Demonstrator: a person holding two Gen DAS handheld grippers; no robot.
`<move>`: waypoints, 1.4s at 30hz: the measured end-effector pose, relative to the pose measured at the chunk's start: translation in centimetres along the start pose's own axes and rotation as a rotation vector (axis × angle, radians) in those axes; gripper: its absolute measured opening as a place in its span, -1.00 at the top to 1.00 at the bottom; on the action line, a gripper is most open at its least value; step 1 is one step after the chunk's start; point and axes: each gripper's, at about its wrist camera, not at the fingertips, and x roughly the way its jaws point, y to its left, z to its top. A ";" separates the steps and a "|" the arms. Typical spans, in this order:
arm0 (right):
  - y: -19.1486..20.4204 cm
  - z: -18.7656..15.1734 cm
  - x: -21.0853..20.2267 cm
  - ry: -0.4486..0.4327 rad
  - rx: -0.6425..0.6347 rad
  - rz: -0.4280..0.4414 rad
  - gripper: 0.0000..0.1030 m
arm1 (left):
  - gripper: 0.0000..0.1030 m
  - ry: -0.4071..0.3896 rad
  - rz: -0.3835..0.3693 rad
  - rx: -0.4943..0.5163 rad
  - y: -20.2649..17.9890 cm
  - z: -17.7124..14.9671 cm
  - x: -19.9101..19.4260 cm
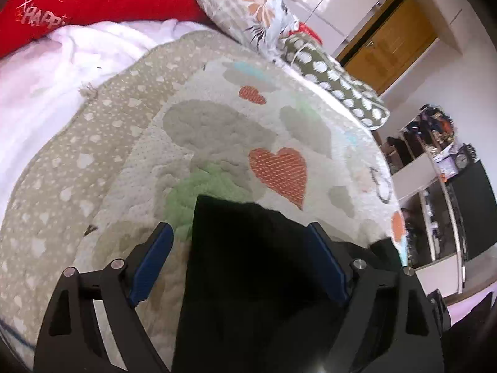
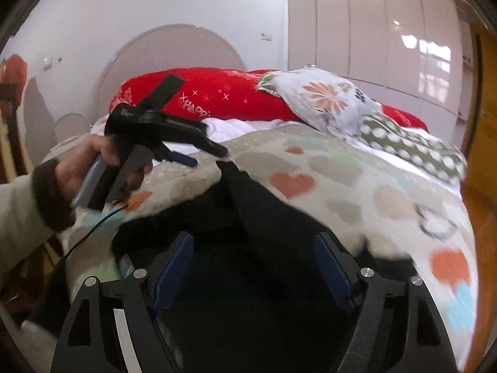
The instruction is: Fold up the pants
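Black pants (image 1: 248, 264) lie on a quilt with hearts and clouds (image 1: 217, 130); in the left wrist view a squared end of them points up the bed. My left gripper (image 1: 239, 227) stands open over that end, the cloth lying between its blue pads (image 1: 155, 261) without being pinched. In the right wrist view the pants (image 2: 264, 211) run as a dark strip across the quilt (image 2: 357, 180). My right gripper (image 2: 253, 236) is open above them, its pads apart from the cloth. A hand (image 2: 93, 161) holds the left gripper (image 2: 205, 155) at the strip's far end.
A red pillow (image 2: 217, 93), a floral pillow (image 2: 326, 99) and a dotted green one (image 2: 419, 152) lie at the head of the bed, with a white sheet (image 1: 62, 71) beside the quilt. A wooden door (image 1: 388, 46) and cluttered shelves (image 1: 435, 155) stand past the bed's right edge.
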 end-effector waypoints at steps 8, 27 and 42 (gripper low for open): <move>-1.3 0.7 12.1 0.197 0.054 -0.016 0.92 | -0.12 0.035 -0.046 0.021 -1.2 0.9 2.9; 6.2 -7.3 4.3 0.273 0.070 0.219 0.82 | 0.33 0.034 0.160 0.065 0.3 -12.4 -8.1; -8.1 -7.1 -0.5 0.242 0.284 -0.252 0.85 | -0.38 -0.109 0.078 0.090 -2.8 -11.9 -11.7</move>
